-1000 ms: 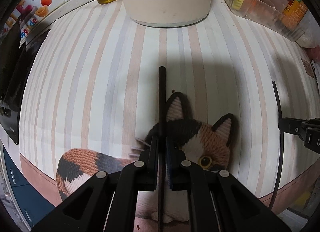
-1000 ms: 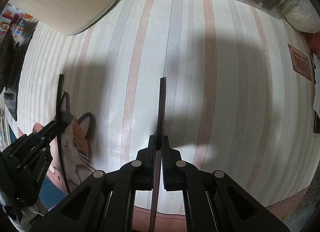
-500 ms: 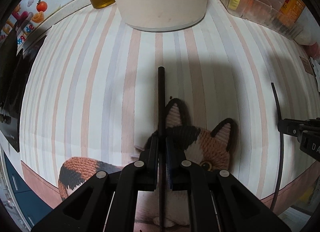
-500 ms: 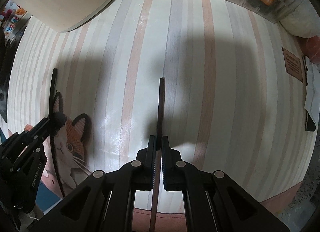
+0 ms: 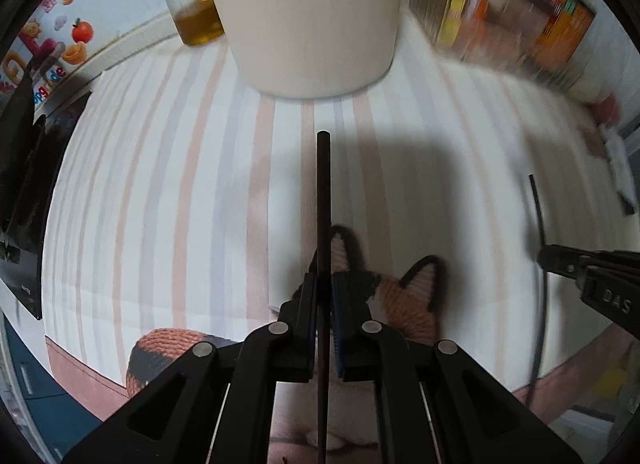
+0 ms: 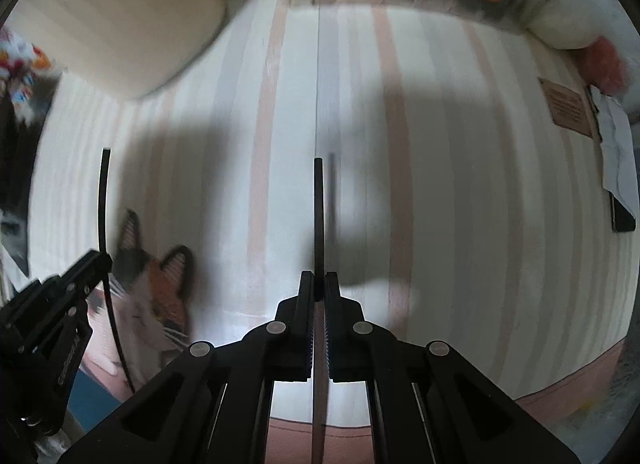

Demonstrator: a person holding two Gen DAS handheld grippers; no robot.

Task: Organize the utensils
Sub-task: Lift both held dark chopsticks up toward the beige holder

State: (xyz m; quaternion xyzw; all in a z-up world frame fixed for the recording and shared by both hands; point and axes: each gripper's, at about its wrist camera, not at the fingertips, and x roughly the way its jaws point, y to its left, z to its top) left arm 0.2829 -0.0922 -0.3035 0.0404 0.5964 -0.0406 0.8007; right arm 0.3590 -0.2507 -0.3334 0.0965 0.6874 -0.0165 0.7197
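Note:
My left gripper (image 5: 323,284) is shut on a dark chopstick (image 5: 323,191) that points forward toward a large cream utensil holder (image 5: 312,15) at the far edge. My right gripper (image 6: 319,284) is shut on a second dark chopstick (image 6: 318,215), held above the striped tablecloth (image 6: 460,203). The holder (image 6: 128,23) sits at the upper left in the right wrist view. Each gripper shows in the other's view: the right one (image 5: 560,264) at the right, the left one (image 6: 96,264) at the left.
A knitted cat-shaped mat (image 5: 400,288) lies under the left gripper, near the table's front edge. An oil bottle (image 5: 192,3) stands left of the holder. Clear bins of jars and packets (image 5: 520,11) line the back right. A brown label (image 6: 568,107) and white paper (image 6: 616,143) lie at the right.
Both grippers have lifted and tilted up with their chopsticks, bringing the holder and back containers closer in view. The grips have not changed.

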